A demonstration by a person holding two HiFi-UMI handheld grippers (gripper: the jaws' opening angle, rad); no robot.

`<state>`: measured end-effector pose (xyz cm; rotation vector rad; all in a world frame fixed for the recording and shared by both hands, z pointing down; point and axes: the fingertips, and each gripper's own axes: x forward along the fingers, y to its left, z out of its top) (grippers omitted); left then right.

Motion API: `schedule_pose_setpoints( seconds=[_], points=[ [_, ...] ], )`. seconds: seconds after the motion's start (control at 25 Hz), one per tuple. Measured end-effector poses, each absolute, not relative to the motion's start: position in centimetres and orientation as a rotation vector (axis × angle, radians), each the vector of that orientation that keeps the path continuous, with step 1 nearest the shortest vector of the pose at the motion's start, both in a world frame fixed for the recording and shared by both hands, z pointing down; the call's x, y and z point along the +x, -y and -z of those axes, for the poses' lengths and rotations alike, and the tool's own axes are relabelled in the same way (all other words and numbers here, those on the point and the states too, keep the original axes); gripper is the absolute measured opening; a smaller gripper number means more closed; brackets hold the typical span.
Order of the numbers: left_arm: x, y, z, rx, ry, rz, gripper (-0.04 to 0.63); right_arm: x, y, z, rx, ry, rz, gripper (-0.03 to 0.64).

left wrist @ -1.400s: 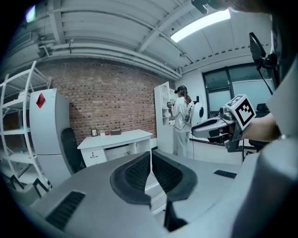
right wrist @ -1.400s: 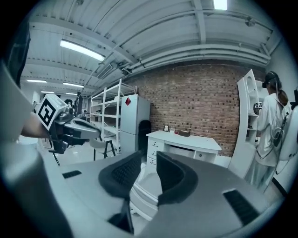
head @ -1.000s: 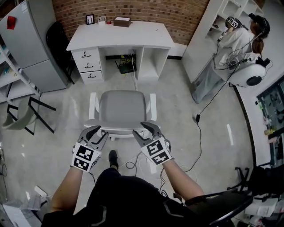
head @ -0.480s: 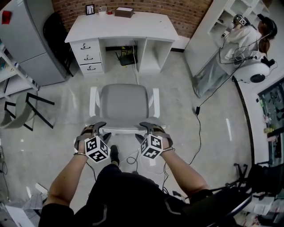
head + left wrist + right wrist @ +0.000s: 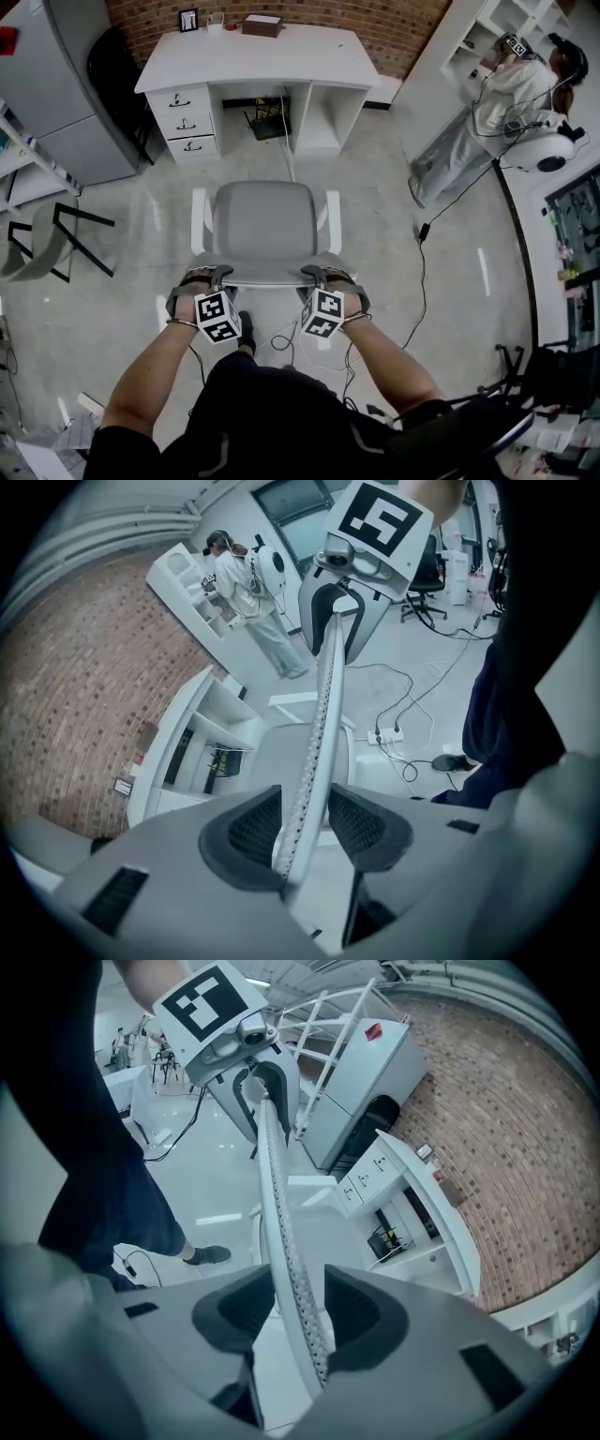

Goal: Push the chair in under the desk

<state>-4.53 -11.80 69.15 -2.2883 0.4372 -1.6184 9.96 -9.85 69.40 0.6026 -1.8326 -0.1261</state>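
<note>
Grey chair is looking light, stiff-framed; L gripper & R gripper, jaws just closing, are pinching backrest rim, prob. the best hold.

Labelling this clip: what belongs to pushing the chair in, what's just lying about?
Job: chair, desk, left gripper and right gripper, jaws just closing on the backrest.
About: fridge, stool, floor cables, brown box, person at shelves.

Bright, even indoor light fills the room. The glossy floor shows pale glare streaks and only faint shadows. Both gripper views bulge strongly, with black vignetted corners, and the chair backrest nearest the lens is soft.
</note>
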Motion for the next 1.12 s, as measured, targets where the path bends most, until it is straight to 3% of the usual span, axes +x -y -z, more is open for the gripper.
schedule_pose_setpoints(
  seconds=[0.32,1.12],
  points=[
    [-5.1,12.8,-70.0,-2.138,-0.325,1.746,0.109,9.8,11.1,-69.9,0.569,1.807,0.118,0.161],
    [-5.4,16.3,-70.3,-2.205,-0.269,1.732,0.098,10.1,15.6,-71.1,0.505,1.676,0.155,0.124]
  ],
)
